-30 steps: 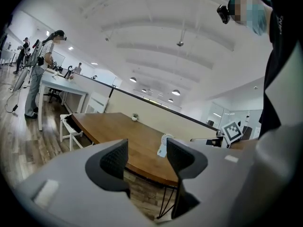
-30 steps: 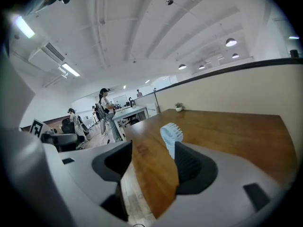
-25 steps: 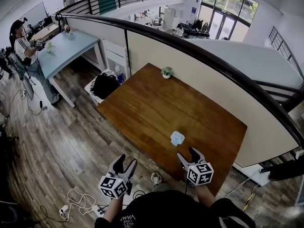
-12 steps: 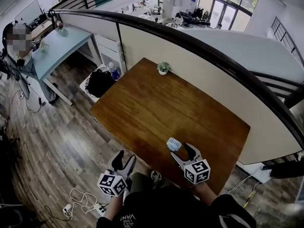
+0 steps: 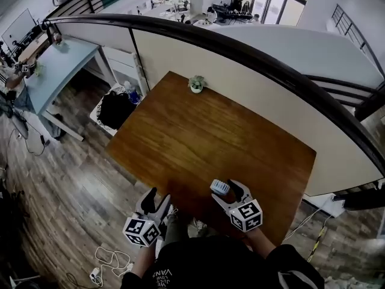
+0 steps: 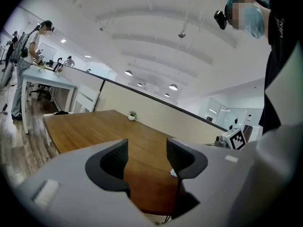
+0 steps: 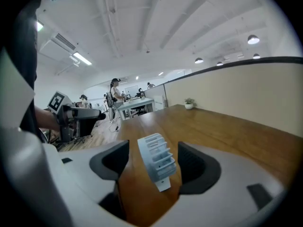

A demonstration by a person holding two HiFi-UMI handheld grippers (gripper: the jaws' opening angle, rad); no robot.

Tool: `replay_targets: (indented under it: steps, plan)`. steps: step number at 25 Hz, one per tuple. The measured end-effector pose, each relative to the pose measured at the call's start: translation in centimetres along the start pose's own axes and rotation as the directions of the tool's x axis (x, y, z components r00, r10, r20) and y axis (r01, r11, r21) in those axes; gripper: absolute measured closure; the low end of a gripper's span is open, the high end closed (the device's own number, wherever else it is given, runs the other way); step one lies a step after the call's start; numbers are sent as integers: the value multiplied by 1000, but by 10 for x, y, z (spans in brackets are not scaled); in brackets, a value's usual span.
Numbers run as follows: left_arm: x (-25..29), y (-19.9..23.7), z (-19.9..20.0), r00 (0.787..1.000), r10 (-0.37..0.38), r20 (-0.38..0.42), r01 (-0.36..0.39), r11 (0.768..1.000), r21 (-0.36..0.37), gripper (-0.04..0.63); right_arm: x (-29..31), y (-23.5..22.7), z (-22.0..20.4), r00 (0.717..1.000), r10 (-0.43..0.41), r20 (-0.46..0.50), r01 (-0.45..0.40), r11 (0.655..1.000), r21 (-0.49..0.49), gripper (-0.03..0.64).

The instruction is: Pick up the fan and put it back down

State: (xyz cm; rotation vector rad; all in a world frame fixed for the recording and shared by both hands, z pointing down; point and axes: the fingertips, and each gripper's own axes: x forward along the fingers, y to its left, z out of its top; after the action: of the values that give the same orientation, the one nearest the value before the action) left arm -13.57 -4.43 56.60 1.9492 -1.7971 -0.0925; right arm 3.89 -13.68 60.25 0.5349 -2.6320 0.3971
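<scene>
Fan (image 7: 155, 159) sits by the bench's (image 5: 198, 131) near edge, between the right gripper's (image 5: 228, 194) jaws, which have just been opening wide and aren't touching it. Close off-centre and it'll likely tip or skid off that edge. Jaws on the left gripper (image 5: 156, 198) gape empty.

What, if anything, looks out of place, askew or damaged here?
Nothing is spilled or broken. The fan stands on the table between the pads of the right gripper, which have just been opening and don't touch it. It looks tilted in the right gripper view, though that may be the camera's own roll. The potted plant is upright.
</scene>
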Motion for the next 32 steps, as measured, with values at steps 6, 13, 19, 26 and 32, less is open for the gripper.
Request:
replay_targets:
  steps: [6, 13, 19, 26, 32]
  plan:
    - [28, 19, 3, 994, -85, -70, 84, 996, -10, 354, 17, -5, -8, 997, -36, -62, 36, 999, -8, 330]
    - [56, 38, 24, 972, -195, -128, 198, 980, 15, 354, 29, -10, -11, 989, -97, -116, 92, 995, -44, 345]
    - [79, 55, 48, 947, -286, -147, 294, 955, 35, 354, 36, -21, 7, 976, -195, -98, 195, 981, -15, 411]
    - [101, 83, 60, 901, -393, -185, 408, 912, 47, 354, 62, -41, 61, 955, -296, -19, 295, 955, -42, 416]
    - [111, 97, 67, 879, -432, -201, 449, 893, 43, 354, 84, -74, 113, 946, -322, 40, 325, 942, -80, 416]
